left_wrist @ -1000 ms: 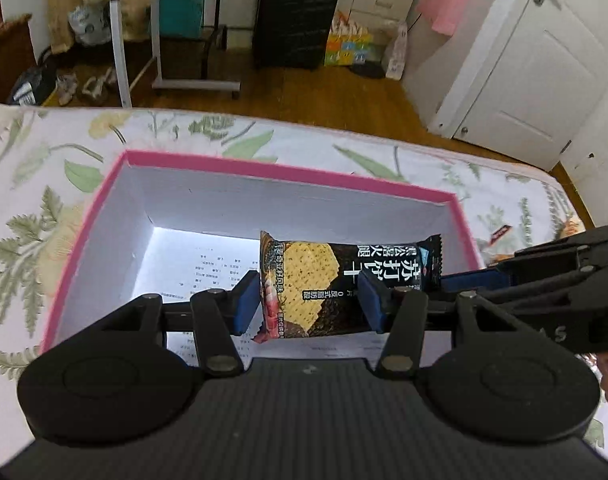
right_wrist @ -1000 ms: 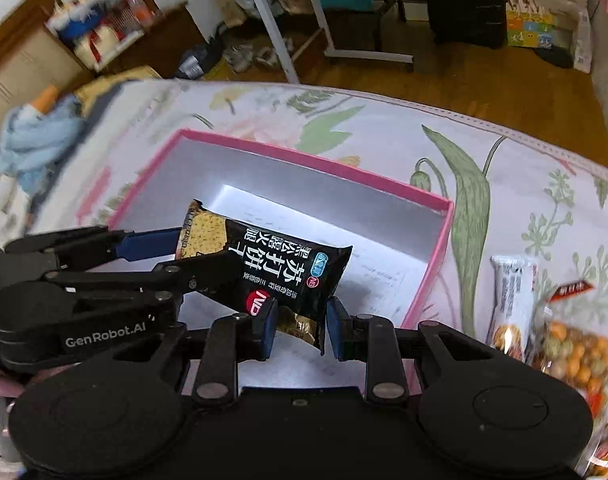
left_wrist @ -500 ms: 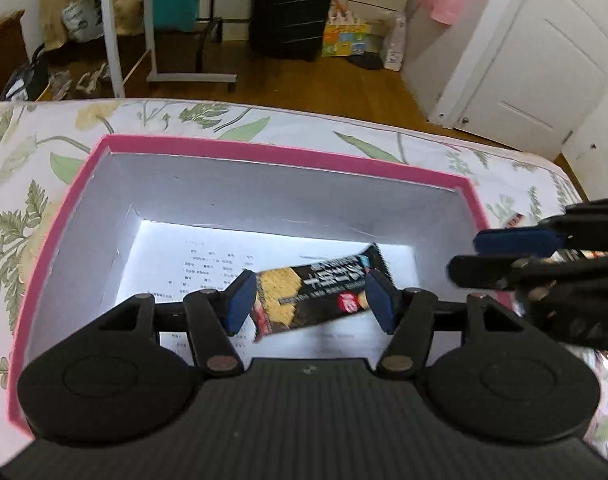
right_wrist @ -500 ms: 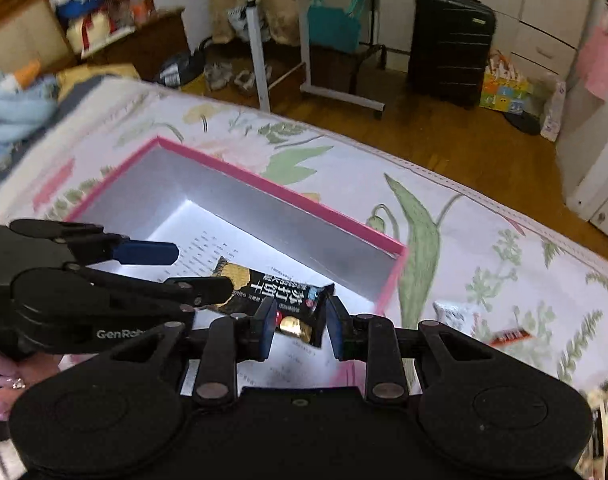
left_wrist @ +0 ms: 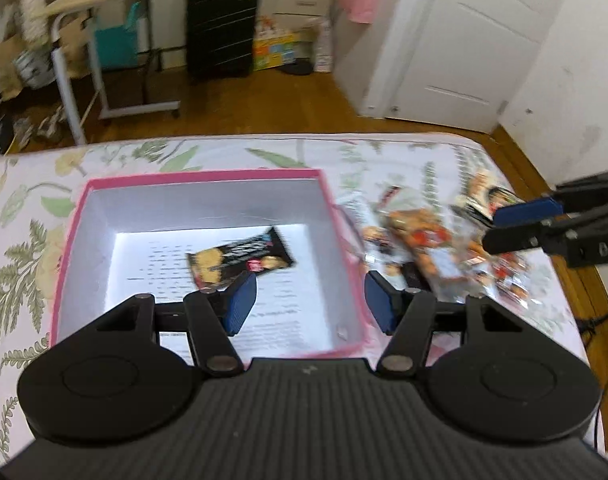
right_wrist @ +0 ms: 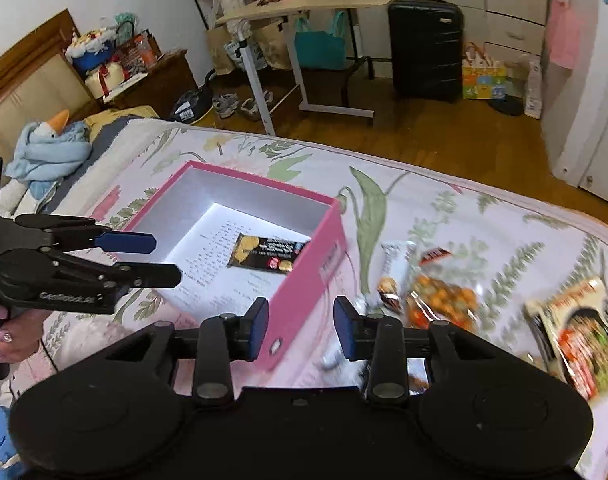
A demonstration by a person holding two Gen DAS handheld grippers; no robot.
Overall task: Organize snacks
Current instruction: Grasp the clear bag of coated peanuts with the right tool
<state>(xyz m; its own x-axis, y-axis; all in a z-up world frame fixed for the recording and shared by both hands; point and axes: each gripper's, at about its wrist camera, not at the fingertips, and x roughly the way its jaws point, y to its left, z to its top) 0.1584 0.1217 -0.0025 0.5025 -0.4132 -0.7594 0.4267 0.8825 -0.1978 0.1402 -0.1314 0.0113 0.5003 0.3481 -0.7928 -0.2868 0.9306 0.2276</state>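
One cracker packet [right_wrist: 268,253] lies flat in the pink box [right_wrist: 307,280] on the bed [right_wrist: 483,216]. The other snacks [right_wrist: 439,300] wait beside the box toward the bed's right edge. The left gripper [left_wrist: 309,300] has its jaws spread and empty; the right gripper [right_wrist: 302,328] has its jaws opening, holding nothing.

a black suitcase [right_wrist: 425,46] stood at twelve o'clock, a rolling side table [right_wrist: 304,8] at eleven, a white door [left_wrist: 467,40] at one.

Cracker packet [left_wrist: 240,262] flat inside the box [left_wrist: 208,176], box on the bed [left_wrist: 24,208], snack packets [right_wrist: 439,300] right of box
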